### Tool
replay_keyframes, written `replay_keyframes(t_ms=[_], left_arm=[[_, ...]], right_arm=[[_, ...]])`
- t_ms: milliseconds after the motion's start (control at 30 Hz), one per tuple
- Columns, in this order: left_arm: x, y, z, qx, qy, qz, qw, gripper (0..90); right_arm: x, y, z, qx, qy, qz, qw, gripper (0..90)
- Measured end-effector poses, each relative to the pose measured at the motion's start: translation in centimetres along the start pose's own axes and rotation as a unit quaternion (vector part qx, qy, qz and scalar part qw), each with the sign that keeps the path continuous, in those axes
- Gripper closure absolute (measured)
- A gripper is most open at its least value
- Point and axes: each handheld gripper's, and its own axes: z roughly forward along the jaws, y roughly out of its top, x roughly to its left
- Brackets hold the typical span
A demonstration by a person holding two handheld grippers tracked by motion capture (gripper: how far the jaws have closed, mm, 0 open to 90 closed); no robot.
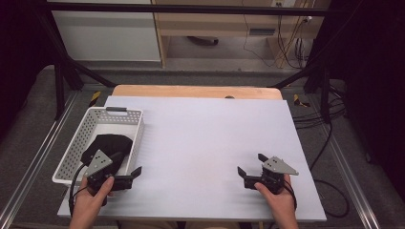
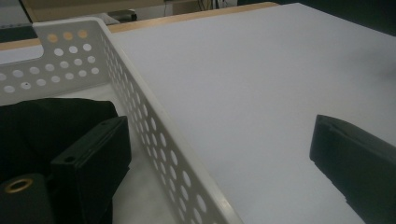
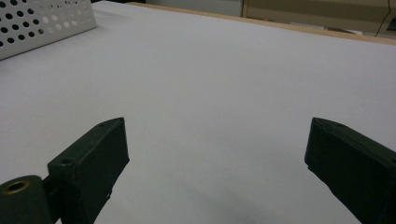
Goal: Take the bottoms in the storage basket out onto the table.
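A white perforated basket (image 1: 82, 135) stands at the table's left side and holds a bunched black cloth (image 1: 109, 144). My left gripper (image 1: 128, 165) hovers open over the basket's near right corner. In the left gripper view its jaws straddle the basket wall (image 2: 154, 135): one jaw is inside, next to the black cloth (image 2: 42, 126), the other is over the white table top. Nothing is pinched between them. My right gripper (image 1: 251, 164) is open near the table's front right, low over the bare surface, and the right gripper view (image 3: 217, 149) shows nothing between its jaws.
A white sheet (image 1: 205, 138) covers the table, with a wooden edge (image 1: 196, 91) at the back. In the right gripper view the basket (image 3: 42, 18) is far off at the upper left. Black frame legs and cables stand around the table.
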Motion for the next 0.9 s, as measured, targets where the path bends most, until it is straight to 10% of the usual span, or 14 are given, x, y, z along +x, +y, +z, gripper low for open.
replay_keyframes(t_ms=[900], left_arm=[[-0.2, 1.3, -1.2, -0.038, 0.006, 0.001, 0.9993, 3.9]], right_arm=[[0.1, 0.0, 0.1, 0.004, -0.004, -0.005, 1.0000, 6.2]])
